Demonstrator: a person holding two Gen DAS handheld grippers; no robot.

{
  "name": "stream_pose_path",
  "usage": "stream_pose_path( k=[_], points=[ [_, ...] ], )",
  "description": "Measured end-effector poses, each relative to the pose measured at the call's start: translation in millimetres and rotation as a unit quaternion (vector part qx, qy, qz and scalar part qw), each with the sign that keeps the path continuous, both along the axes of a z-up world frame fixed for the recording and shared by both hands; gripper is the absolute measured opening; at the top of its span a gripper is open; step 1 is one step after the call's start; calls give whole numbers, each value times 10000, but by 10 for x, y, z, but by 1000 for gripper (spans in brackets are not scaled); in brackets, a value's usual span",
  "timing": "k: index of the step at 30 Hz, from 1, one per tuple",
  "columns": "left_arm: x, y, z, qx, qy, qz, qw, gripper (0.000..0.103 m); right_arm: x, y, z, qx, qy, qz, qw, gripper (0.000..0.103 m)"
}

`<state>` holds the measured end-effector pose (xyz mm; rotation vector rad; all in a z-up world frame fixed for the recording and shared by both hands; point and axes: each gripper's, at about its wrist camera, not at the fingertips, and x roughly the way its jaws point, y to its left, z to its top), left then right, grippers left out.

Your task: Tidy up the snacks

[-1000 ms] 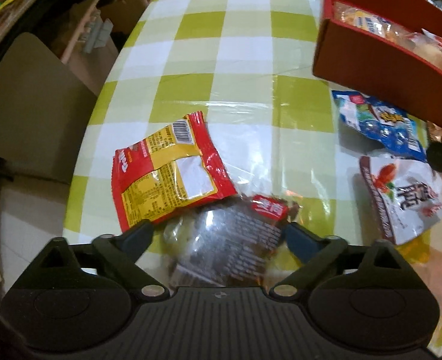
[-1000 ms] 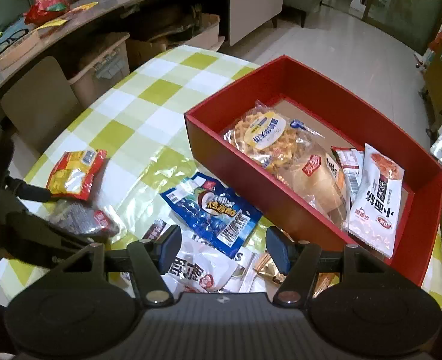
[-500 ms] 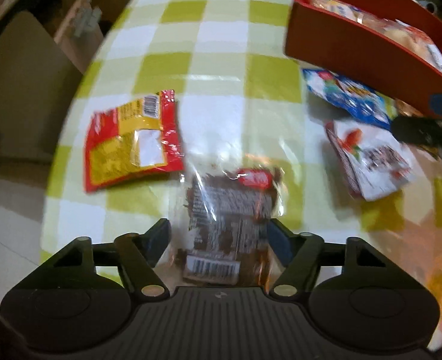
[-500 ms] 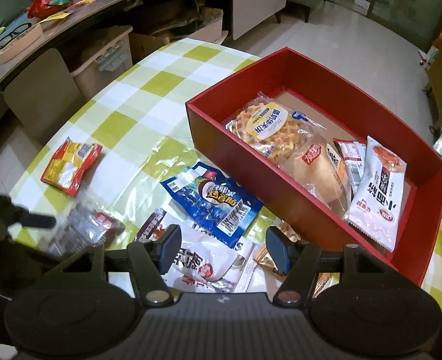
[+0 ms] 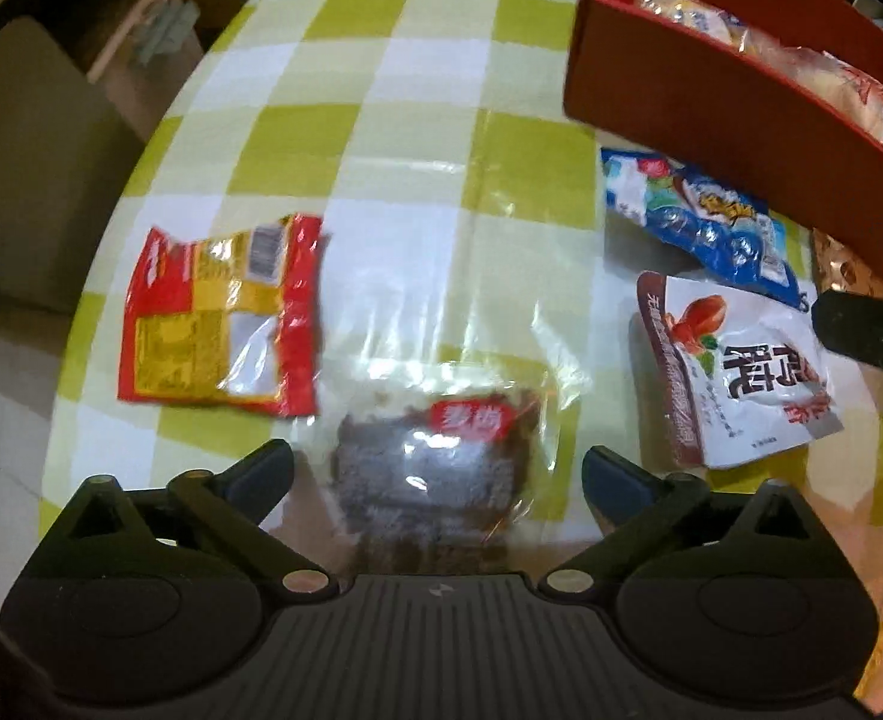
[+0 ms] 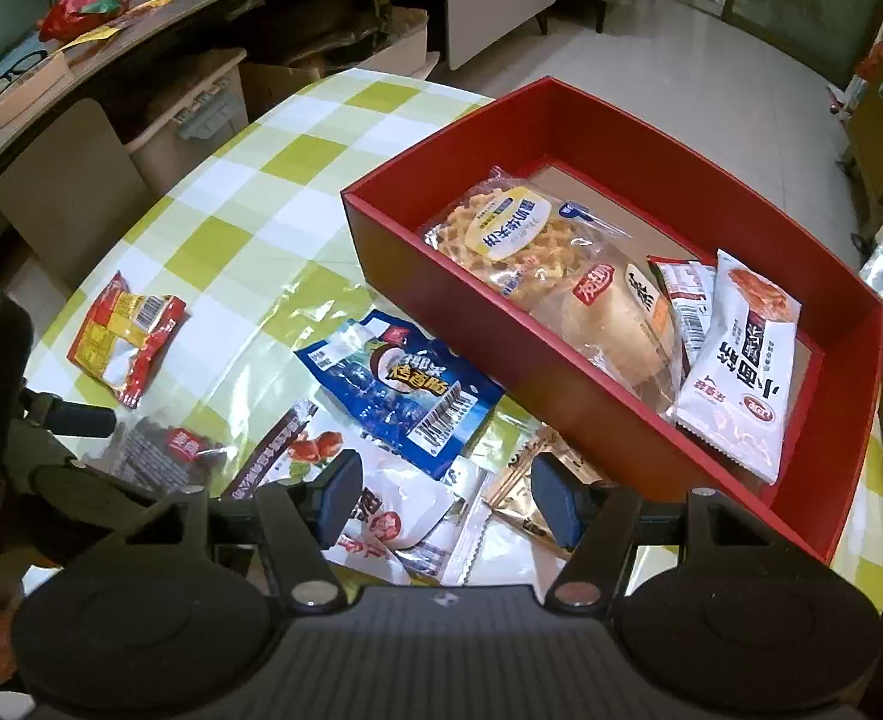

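Left wrist view: left gripper is seen pointing down at the table, jaws spread wide w/ the brown snack lying between them, not pinched by either pad. Those jaws have just been opening, snack btw them but loose on the cloth. A red/yellow pack is found just left of it, a white pack well off to the right, a blue pack above that, right beside the red box.

Right wrist view: right gripper is held over the pile near the box, jaws partway open, nothing gripped as far as can be told; white pack and a gold wrapper are seen beneath the gap. Blue pack is overlapped onto the white one, touching the box wall. Inside the box: a waffle pack, a bun, a small red-edged pack and a long white pack, all leaning together toward the near-right end. Brown snack is also visible at far left, next to the left gripper's arm.
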<state>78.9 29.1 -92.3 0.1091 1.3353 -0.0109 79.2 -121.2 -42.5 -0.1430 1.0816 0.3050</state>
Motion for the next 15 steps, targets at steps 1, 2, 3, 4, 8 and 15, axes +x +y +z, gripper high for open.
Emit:
stream_pose_path(
  k=[1,2,3,4,8,15],
  points=[
    [-4,0,11,-73,28,20,10000,96,0,-8,3,2,-1,3,10000,72],
    [-15,3,30,-120,28,18,9999,93,2,-18,9,-1,-8,-2,10000,72],
    [-41,0,60,-102,7,-28,9999,84,7,-29,14,6,-13,-12,10000,72],
    [-75,3,94,-96,-20,-84,9999,78,13,-38,16,23,-9,-19,10000,72],
    [-220,19,189,-200,-29,-263,9995,64,35,-62,-10,138,85,2,9999,72],
    [-317,146,390,-595,-153,-231,9978,47,139,-9,-125,532,350,91,9979,72]
  ],
)
